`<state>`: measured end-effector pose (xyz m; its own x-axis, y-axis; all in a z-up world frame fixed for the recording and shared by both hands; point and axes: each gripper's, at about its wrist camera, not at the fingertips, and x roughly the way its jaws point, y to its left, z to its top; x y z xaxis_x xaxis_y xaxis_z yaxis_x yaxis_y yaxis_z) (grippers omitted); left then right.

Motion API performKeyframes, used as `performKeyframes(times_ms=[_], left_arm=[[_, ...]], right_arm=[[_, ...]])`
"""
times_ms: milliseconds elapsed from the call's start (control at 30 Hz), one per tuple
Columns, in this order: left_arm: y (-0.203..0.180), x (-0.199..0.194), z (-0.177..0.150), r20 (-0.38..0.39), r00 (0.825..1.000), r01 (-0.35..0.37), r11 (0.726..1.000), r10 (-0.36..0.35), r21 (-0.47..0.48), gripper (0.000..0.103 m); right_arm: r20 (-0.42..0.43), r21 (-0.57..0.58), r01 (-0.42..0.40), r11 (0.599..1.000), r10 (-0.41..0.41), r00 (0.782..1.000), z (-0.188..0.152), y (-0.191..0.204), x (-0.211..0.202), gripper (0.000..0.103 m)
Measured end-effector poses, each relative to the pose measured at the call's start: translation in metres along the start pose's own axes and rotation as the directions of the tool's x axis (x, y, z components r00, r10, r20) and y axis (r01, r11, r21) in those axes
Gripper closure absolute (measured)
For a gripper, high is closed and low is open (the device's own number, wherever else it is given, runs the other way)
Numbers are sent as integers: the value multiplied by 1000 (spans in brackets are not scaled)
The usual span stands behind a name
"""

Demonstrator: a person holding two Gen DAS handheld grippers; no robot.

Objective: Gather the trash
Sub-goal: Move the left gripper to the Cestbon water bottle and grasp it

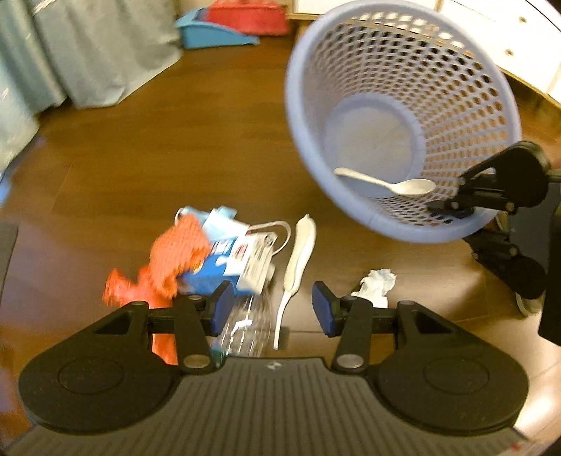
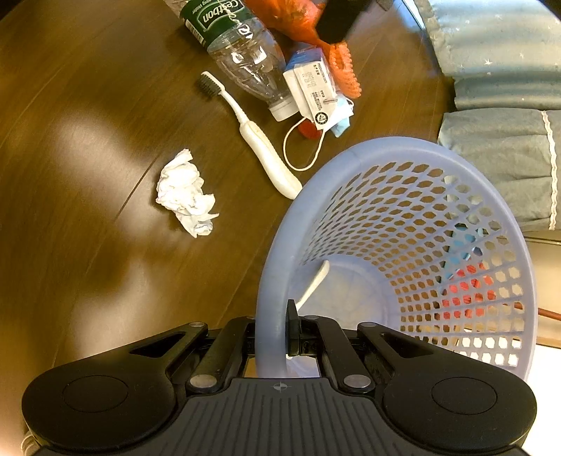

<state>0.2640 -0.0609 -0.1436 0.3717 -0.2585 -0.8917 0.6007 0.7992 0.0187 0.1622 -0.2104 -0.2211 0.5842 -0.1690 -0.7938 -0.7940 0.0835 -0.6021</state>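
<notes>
Left gripper (image 1: 272,308): jaws spread wide, nothing between the blue pads (image 1: 221,306), low centre of the left wrist view, above the trash pile. Just beyond the pads, a clear plastic bottle (image 1: 249,321) and a white toothbrush (image 1: 297,259) lying side by side on the dark wooden floor (image 1: 140,168). Left of these, orange netting (image 1: 175,252) tangled against a blue-and-white carton (image 1: 235,261) and a face mask (image 2: 342,122) with a white loop. Right of the toothbrush, a crumpled tissue (image 1: 375,284), apart from the rest.

Right gripper (image 2: 277,333): clamped on the rim of a lavender mesh wastebasket (image 2: 403,217), one finger inside, one outside, basket tilted with its mouth toward the pile. Inside, against the base, a white plastic spoon (image 1: 385,182).

Farther off, upper left of the left wrist view: grey-blue fabric (image 1: 98,52), a blue dustpan (image 1: 214,33), something red (image 1: 245,17).
</notes>
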Motion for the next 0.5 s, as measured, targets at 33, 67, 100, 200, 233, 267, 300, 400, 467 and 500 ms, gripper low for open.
performKeyframes(times_ms=[33, 67, 100, 200, 233, 267, 300, 400, 467, 500], left_arm=[[3, 0, -3, 0, 1000, -4, 1000, 4, -21, 56], [5, 1, -7, 1, 1000, -15, 999, 15, -40, 53], [7, 1, -11, 1, 1000, -26, 998, 26, -61, 53], [14, 6, -23, -8, 999, -43, 992, 43, -120, 52], [14, 7, -28, -10, 999, -47, 989, 46, -140, 51], [14, 9, -32, -11, 999, -51, 986, 50, -156, 50], [16, 10, -37, -13, 998, -59, 983, 58, -173, 48], [17, 14, -51, -14, 996, -90, 976, 89, -198, 47], [17, 17, -62, -20, 994, -111, 971, 109, -210, 46], [18, 18, -67, -23, 993, -118, 969, 116, -219, 46]], right_arm=[[-1, -1, 0, 1000, 0, 1000, 2, 0, 1, 103], [-2, -2, -1, 1000, 1, 1000, 3, 0, 2, 103], [-2, -1, -1, 1000, 1, 1000, 4, -1, 2, 103], [-3, -3, -2, 1000, 2, 1000, 5, -1, 2, 103], [-5, -2, -1, 1000, 1, 1000, 5, -1, 2, 103], [-6, -3, -1, 1000, 1, 1000, 6, -1, 2, 103], [-7, -1, -1, 1000, 1, 1000, 6, -1, 2, 103], [-12, 7, 0, 1000, 0, 1000, 7, -2, 3, 103], [-14, 14, -3, 1000, 3, 1000, 7, -3, 3, 103], [-14, 18, -4, 1000, 4, 1000, 7, -3, 3, 103]])
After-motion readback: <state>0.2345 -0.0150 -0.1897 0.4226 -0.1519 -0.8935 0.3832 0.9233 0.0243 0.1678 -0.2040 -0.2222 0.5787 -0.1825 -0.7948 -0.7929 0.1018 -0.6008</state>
